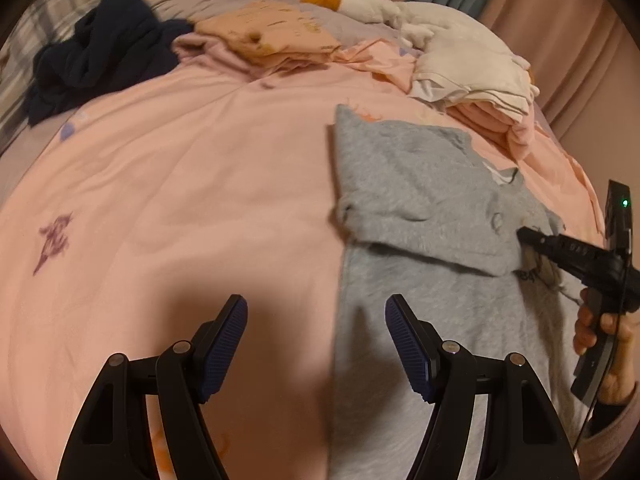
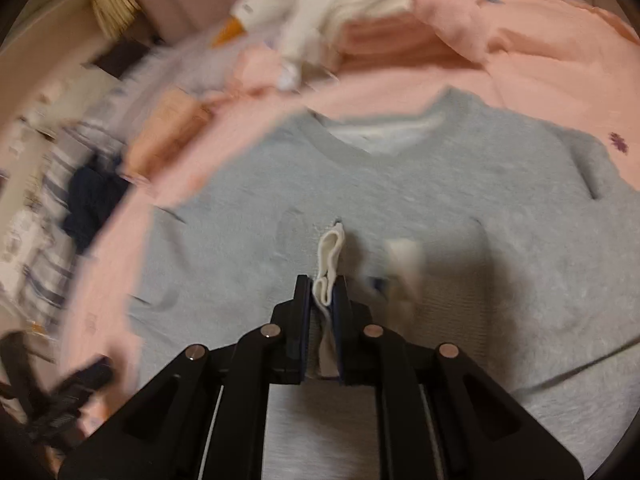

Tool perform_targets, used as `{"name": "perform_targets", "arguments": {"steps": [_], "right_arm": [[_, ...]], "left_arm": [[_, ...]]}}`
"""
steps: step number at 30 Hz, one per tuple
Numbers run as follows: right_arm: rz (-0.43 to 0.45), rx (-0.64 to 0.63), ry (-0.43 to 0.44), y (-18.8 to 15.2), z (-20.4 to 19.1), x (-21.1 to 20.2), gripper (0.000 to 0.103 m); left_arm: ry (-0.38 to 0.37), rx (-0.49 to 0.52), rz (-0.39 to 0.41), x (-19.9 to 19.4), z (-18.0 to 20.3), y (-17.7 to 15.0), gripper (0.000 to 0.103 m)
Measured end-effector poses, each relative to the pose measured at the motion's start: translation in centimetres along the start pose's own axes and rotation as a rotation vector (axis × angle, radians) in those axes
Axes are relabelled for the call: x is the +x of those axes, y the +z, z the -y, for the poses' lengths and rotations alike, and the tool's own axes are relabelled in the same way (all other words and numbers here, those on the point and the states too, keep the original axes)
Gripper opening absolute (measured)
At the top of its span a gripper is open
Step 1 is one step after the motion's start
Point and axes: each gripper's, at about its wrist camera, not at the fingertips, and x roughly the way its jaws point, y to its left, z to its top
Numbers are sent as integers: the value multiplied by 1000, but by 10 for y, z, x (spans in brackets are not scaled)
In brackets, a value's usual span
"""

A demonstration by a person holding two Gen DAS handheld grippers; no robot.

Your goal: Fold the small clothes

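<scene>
Two grippers: left gripper (image 1: 316, 344) wide apart; right gripper (image 2: 322, 292) pinching grey shirt (image 2: 400, 200).

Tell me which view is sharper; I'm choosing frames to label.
Left wrist view: sharp, warm dim light, fisheye bending at the edges, the open left claw shadowing the pink bedding. Right wrist view: motion blur, worst at left; only the right claw and its pinched fabric stay crisp.

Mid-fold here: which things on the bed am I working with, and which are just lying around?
In play: grey knit sweatshirt; right tool, shut on its pale fabric; left tool, open.

Lying about: white plush goose; dark navy garment heap; folded peach clothes.
</scene>
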Motion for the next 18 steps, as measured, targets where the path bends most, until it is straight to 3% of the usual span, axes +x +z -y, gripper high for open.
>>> {"name": "perform_targets", "arguments": {"steps": [3,4,7,9,12,14,18], "right_arm": [[54,2,-35,1,8,-12,18],[101,9,-25,0,10,-23,19],[129,-15,25,-4,5,-35,25],[86,-45,71,-10,-1,-28,25],[3,-99,12,-21,-7,-3,25],[-6,-85,12,-25,-4,4,25],[-8,-30,43,-26,6,-6,27]], "left_arm": [[-11,57,23,3,21,11,71],[-13,71,27,4,27,14,71],[-66,130,45,11,49,26,71],[-87,161,35,24,58,30,71],[-61,186,-16,51,64,32,71],[-34,179,-70,70,61,30,71],[-27,207,-56,59,65,26,71]]}}
